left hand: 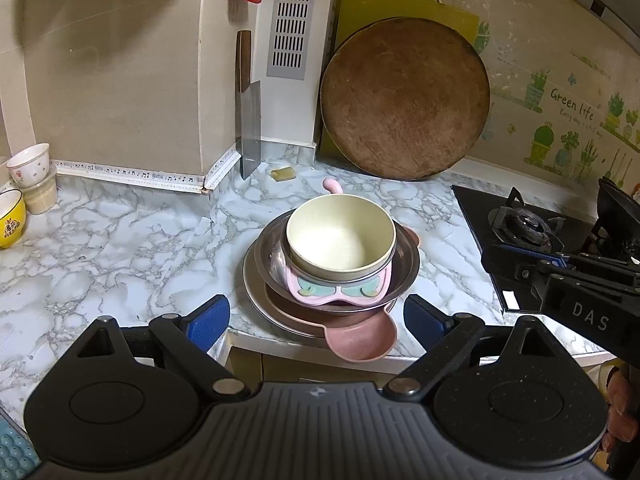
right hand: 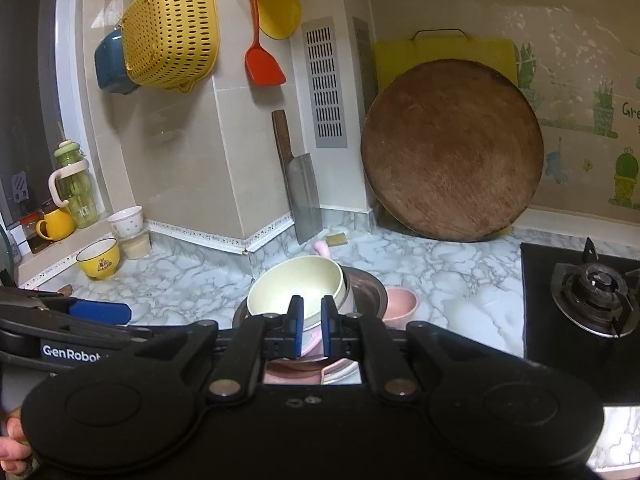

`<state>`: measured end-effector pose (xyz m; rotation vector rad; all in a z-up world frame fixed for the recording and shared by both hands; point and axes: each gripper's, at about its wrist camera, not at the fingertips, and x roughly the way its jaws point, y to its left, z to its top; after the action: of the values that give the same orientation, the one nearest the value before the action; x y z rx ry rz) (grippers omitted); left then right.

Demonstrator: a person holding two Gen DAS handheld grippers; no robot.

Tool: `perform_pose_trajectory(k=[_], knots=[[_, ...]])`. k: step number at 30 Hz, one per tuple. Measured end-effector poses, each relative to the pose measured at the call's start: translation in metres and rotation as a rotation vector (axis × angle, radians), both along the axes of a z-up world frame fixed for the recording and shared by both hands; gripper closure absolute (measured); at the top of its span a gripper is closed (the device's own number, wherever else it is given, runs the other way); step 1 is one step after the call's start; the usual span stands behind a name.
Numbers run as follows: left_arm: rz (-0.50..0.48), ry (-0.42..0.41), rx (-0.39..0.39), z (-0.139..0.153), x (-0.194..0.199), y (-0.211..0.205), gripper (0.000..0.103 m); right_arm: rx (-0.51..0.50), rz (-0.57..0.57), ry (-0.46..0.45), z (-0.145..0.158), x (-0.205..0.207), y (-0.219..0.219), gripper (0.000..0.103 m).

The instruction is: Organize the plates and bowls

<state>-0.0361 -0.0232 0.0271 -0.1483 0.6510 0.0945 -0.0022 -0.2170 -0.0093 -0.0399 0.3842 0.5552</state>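
Observation:
A cream bowl (left hand: 340, 238) sits on top of a stack at the counter's front edge: under it a pink patterned dish (left hand: 340, 294), a steel bowl (left hand: 404, 268), a steel plate (left hand: 256, 296) and a pink plate with a side lobe (left hand: 364, 338). My left gripper (left hand: 316, 320) is open, its blue pads either side of the stack's near edge, empty. My right gripper (right hand: 311, 326) has its jaws nearly closed with a narrow gap, just in front of the cream bowl (right hand: 296, 286), holding nothing visible. It also shows in the left wrist view (left hand: 560, 276) at the right.
A round wooden board (left hand: 404, 100) and a cleaver (left hand: 250, 136) lean on the back wall. A gas stove (left hand: 524, 228) is to the right. A yellow bowl (right hand: 99, 259) and white cups (right hand: 127, 222) stand at the left. A yellow colander (right hand: 172, 28) and red spatula (right hand: 260, 60) hang above.

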Motion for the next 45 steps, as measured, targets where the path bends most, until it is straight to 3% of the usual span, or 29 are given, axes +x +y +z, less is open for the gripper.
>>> perform_pose_trajectory(k=[45], knots=[[-0.015, 0.003, -0.023, -0.0069, 0.0024, 0.0015, 0.008, 0.001, -0.043, 0.04, -0.005, 0.0011, -0.002, 0.095]])
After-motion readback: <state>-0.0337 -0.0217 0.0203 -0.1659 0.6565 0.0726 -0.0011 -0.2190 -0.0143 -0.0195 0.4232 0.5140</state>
